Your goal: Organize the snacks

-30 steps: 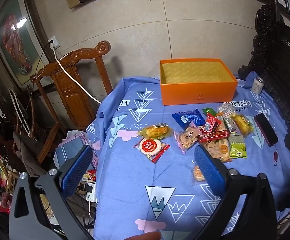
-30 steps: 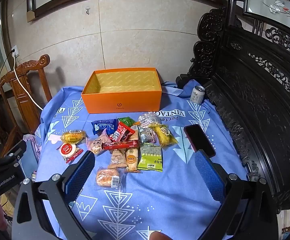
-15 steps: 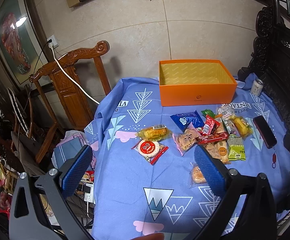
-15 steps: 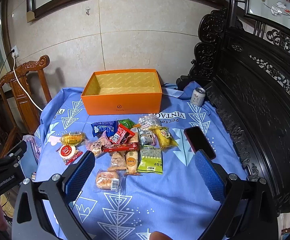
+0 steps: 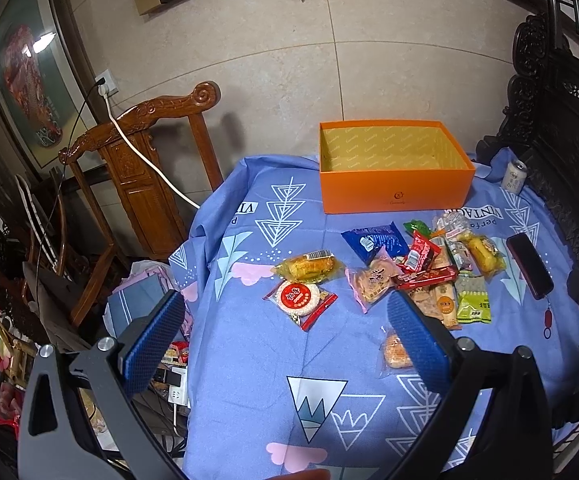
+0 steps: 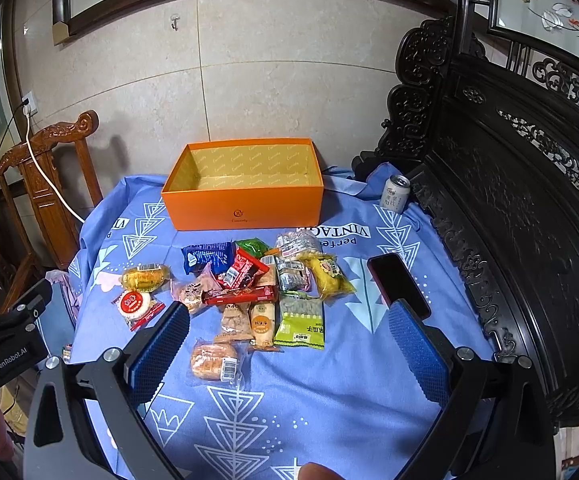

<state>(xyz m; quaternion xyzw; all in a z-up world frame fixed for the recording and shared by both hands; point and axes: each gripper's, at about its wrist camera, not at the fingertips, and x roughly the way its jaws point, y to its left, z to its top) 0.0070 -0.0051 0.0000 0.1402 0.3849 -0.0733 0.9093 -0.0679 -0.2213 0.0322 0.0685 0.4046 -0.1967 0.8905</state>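
Note:
An open orange box [image 5: 395,188] [image 6: 245,204] stands empty at the back of the blue-clothed table [image 5: 249,360] [image 6: 329,400]. In front of it lies a heap of several wrapped snacks [image 5: 421,268] [image 6: 257,280]. A yellow cake [image 5: 309,267] [image 6: 144,277] and a round red-and-white snack [image 5: 299,298] [image 6: 135,304] lie apart at the left; a bread roll [image 6: 213,362] [image 5: 395,354] lies nearest me. My left gripper [image 5: 285,336] hangs open above the table's near left side. My right gripper [image 6: 289,340] is open too, above the near snacks. Neither holds anything.
A dark phone [image 6: 397,284] [image 5: 529,266] lies right of the heap and a drink can [image 6: 395,198] [image 5: 514,176] stands at the back right. Carved dark furniture [image 6: 509,220] borders the right side. A wooden chair [image 5: 137,184] with a white cable stands left.
Both views have shifted slightly: the box and snacks sit a little lower and closer in the frames. Nothing on the table has moved, and both grippers stay open.

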